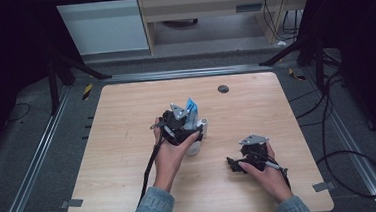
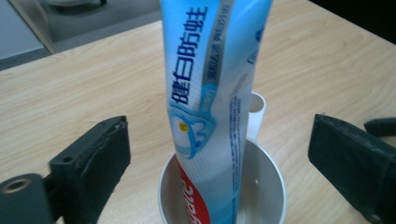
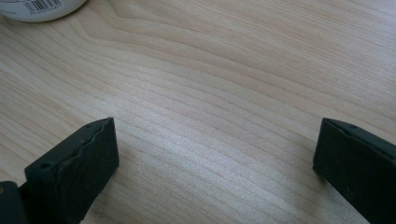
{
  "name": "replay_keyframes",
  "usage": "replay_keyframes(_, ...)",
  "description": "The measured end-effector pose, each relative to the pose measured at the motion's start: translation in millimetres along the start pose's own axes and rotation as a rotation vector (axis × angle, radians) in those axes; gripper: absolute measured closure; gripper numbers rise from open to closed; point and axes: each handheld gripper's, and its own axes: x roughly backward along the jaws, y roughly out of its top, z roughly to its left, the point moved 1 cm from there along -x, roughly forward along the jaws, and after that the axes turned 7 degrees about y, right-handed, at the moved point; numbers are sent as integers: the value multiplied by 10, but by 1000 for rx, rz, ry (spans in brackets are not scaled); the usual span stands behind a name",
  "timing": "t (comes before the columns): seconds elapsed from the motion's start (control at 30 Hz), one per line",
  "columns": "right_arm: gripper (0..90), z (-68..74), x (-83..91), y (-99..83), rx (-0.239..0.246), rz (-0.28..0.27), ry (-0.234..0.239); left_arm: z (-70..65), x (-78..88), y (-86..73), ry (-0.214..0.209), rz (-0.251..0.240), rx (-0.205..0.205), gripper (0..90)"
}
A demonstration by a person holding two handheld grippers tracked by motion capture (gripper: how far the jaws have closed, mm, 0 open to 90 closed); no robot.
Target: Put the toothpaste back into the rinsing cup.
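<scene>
A blue-and-white toothpaste tube (image 2: 212, 93) stands nearly upright in a white cup (image 2: 268, 186) at the centre of a light wooden bench (image 2: 70, 93), its printed face turned to the left claw's camera and its lower end sunk inside the cup. A short white handle-like piece (image 2: 257, 112) rises at the cup's far rim. The left claw (image 2: 219, 158) straddles the cup with both black jaws spread wide, well clear of tube and cup on either side, gripping nothing. From the high view, the left claw (image 1: 179, 121) sits just this side of the tube (image 1: 192, 105) and cup (image 1: 198, 135), held in a person's left hand (image 1: 171, 152), a denim sleeve (image 1: 150, 209) at the bench's near edge. The right claw (image 1: 240, 162), in the right hand (image 1: 266, 173), rests low on the bench to the right and nearer the person, apart from the cup. Its own view shows its jaws likewise wide open over bare wood (image 3: 210, 93), empty, with the base of a white container (image 3: 42, 9) bearing a barcode at the top left corner. A small dark round hole (image 1: 223, 89) marks the bench's far side.
</scene>
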Motion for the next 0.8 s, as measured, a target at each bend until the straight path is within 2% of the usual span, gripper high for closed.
replay_keyframes(0.13, 4, -4, -3, 0, 7, -2, -3, -1, 55, 21, 5, -15, 5, 36)
replay_keyframes(0.27, 4, -5, -3, 0, 8, -2, -2, 5, 94, 23, -1, -11, -34, 30)
replay_keyframes(0.47, 4, -5, -3, 0, 8, -2, -2, 55, 166, 23, -10, -5, -12, 30)
replay_keyframes(0.53, 4, -4, -3, -1, 7, -1, -2, 74, 198, 25, -29, -3, 2, 30)
replay_keyframes(0.8, 4, -3, -3, 0, 6, -2, -2, 209, 334, 15, -29, 17, -11, 35)
